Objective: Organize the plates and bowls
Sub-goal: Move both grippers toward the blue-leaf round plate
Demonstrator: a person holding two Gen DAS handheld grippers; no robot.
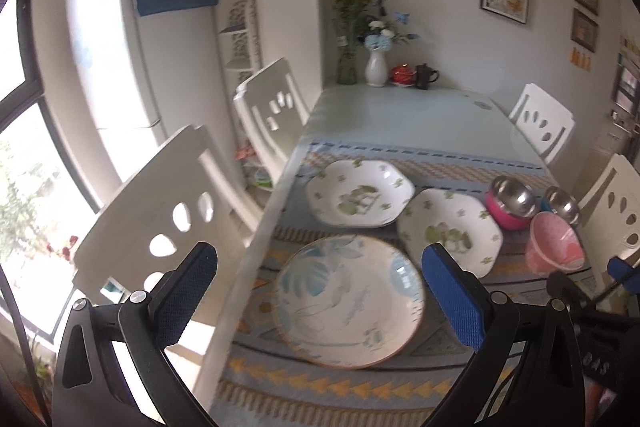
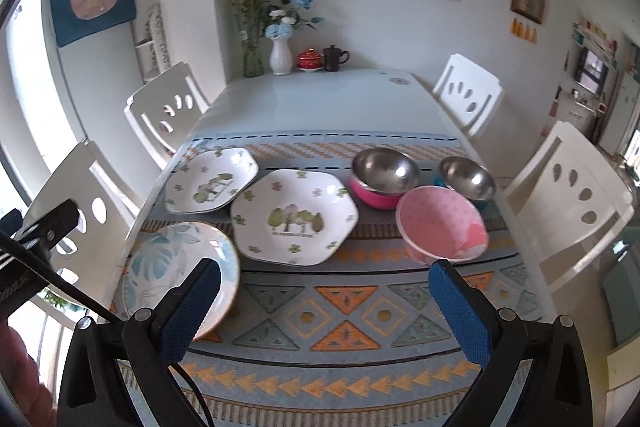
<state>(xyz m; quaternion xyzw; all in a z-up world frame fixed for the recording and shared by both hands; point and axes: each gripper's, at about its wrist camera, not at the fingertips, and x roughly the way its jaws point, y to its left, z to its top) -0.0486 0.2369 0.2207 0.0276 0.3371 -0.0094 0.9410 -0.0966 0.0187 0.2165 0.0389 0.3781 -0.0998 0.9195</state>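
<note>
A round blue-leaf plate (image 1: 350,301) (image 2: 176,267) lies at the mat's near left. Two white hexagonal plates with green trees lie behind it: one far left (image 1: 360,199) (image 2: 210,181), one in the middle (image 1: 450,231) (image 2: 294,217). A pink paper-like bowl (image 1: 554,243) (image 2: 442,227) stands at the right, with a steel bowl in a pink shell (image 1: 512,205) (image 2: 384,177) and a smaller steel bowl in a blue shell (image 1: 562,207) (image 2: 468,181) behind it. My left gripper (image 1: 320,291) is open above the round plate. My right gripper (image 2: 324,303) is open over the bare mat in front of the plates.
A patterned mat (image 2: 344,327) covers the near half of the white table (image 2: 320,103). White chairs (image 1: 160,227) (image 2: 576,195) stand on both sides. Vases with flowers (image 2: 280,55), a red cup and a dark mug (image 2: 334,58) stand at the far edge by the wall.
</note>
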